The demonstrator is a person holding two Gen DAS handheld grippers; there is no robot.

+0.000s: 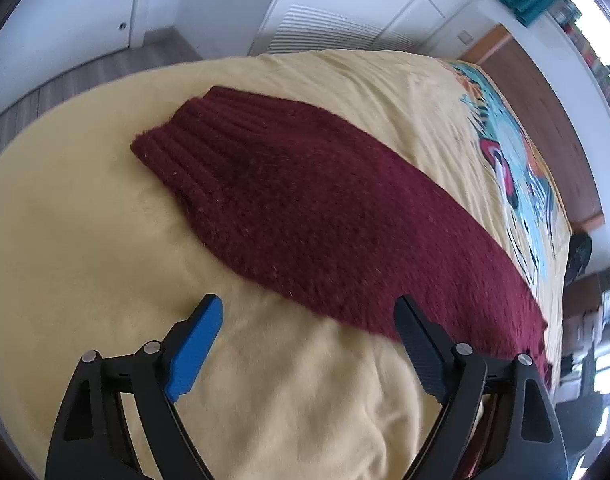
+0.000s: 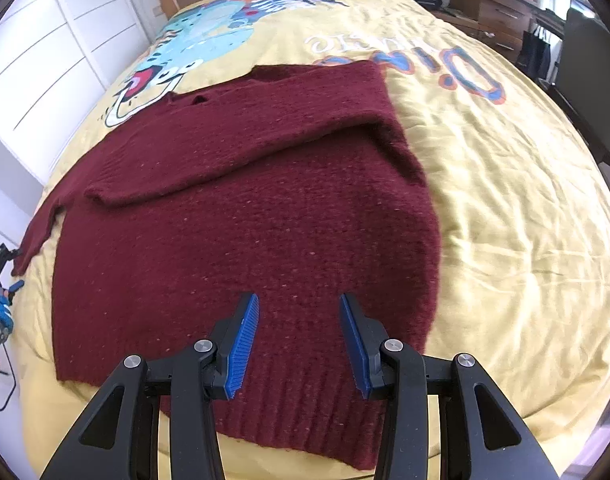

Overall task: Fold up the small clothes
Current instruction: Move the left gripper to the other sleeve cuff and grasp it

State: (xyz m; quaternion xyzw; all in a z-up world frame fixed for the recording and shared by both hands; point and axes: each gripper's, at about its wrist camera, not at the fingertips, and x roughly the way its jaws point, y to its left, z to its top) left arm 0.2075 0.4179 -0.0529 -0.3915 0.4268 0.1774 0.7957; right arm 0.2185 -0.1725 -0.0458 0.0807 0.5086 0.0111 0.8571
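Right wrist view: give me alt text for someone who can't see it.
A maroon knitted sweater lies flat on a yellow printed bedspread, one sleeve folded across its body. The right hand-held gripper hangs open above the ribbed hem, gripping nothing.

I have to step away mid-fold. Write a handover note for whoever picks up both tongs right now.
Left tongs: open, empty, over the sheet beside the out-stretched sleeve.
Right tongs: open, empty, above the ribbed hem.
Maroon knit sweater lies flat on the yellow bedsheet.
Done: one sleeve folded across the body.
Left: fold the other sleeve in, then fold the body up.
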